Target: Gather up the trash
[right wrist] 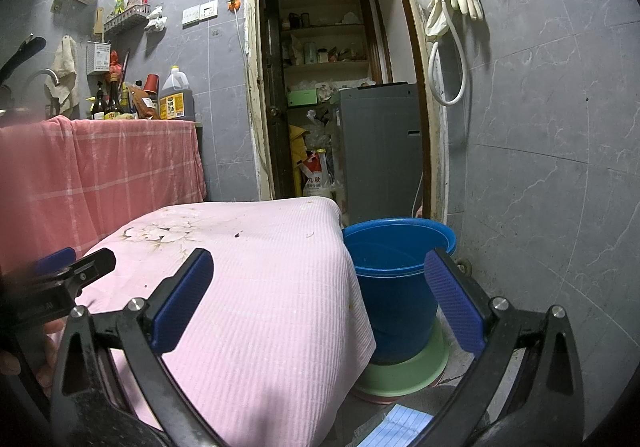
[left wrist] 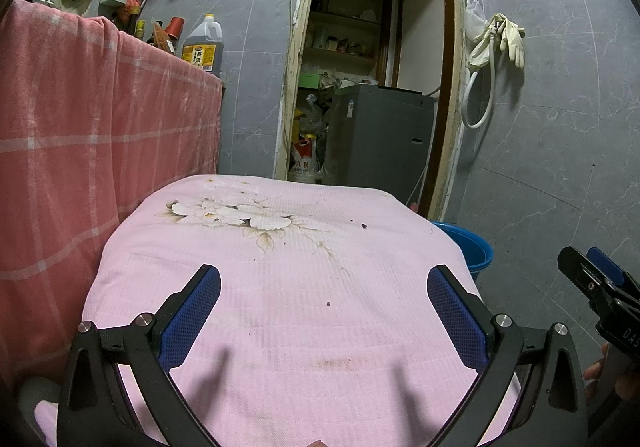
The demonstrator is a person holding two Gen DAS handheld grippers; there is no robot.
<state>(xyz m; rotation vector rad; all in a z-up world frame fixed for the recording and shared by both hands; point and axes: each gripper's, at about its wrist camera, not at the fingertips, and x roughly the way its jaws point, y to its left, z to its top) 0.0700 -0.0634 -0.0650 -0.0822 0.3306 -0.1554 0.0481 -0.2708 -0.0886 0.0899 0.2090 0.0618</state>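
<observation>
Left claw: left gripper (left wrist: 324,311), blue-padded black jaws spread wide, nothing held, over the pink flower-print cloth-covered table (left wrist: 280,327).
Right claw: right gripper (right wrist: 320,299), equally agape and bare, facing the round blue plastic bucket (right wrist: 396,287).
Trash: small dark crumbs (left wrist: 329,304) scattered on the cloth; lined paper scrap (right wrist: 400,425) on the floor.
Risk: crumbs look too tiny to pinch; the pads may snag and drag the cloth.
Risk: bucket perches on a green basin (right wrist: 404,371); a knock could tip it.

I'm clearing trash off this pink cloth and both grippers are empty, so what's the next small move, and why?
Probably ease the open left gripper forward to the dark crumb just ahead on the pink cloth. It lies nearest, and the blue bucket waits beside the table.
</observation>
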